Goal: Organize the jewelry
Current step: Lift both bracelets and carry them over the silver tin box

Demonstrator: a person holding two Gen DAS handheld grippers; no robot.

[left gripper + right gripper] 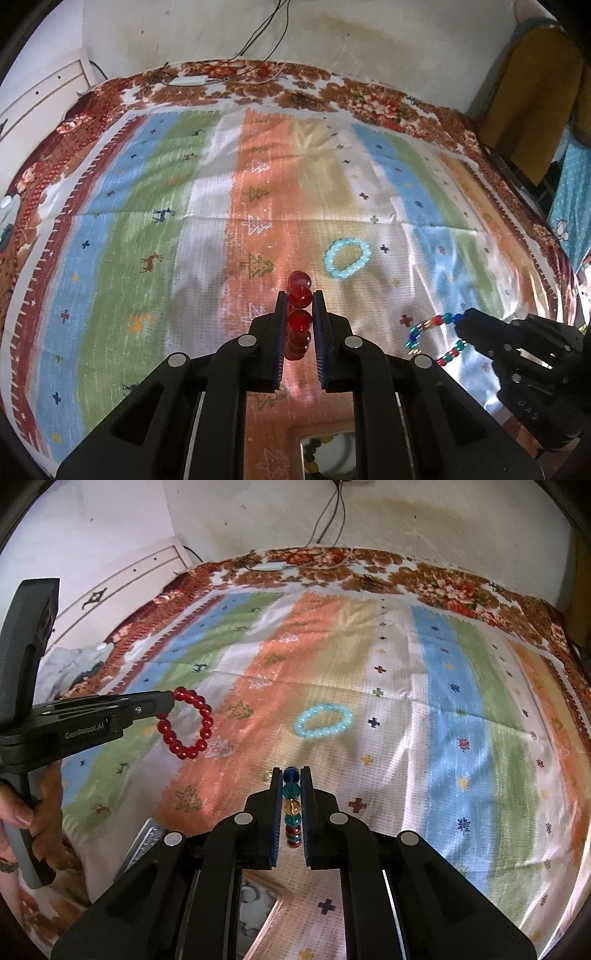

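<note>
A striped mat [207, 206] fills the middle of both views, spread over a floral cover [258, 85] that borders it at the top and sides.

At the bottom centre of the left wrist view, part of a box [328, 454] with beads inside shows between the gripper arms; the right wrist view shows what looks like the same box at its lower left. Whether it is the intended container cannot be confirmed.

The left gripper [300, 299] is clamped on the red bracelet [299, 317]. In the right wrist view this bracelet hangs as a full ring at left centre, clear of the mat.

The right gripper [291, 775] is clamped on the mixed bracelet [291, 806], a string of blue, teal, amber and red beads. It appears at the right edge of the left wrist view.

The pale blue bracelet [347, 257] lies flat on the mat, just right of centre, untouched.

Step in hand, as judged: both held bracelets are lifted and in carry. The next move calls for bringing each over the box and releasing it there, one gripper at a time to avoid collision. The pale blue bracelet remains to be picked.
</note>
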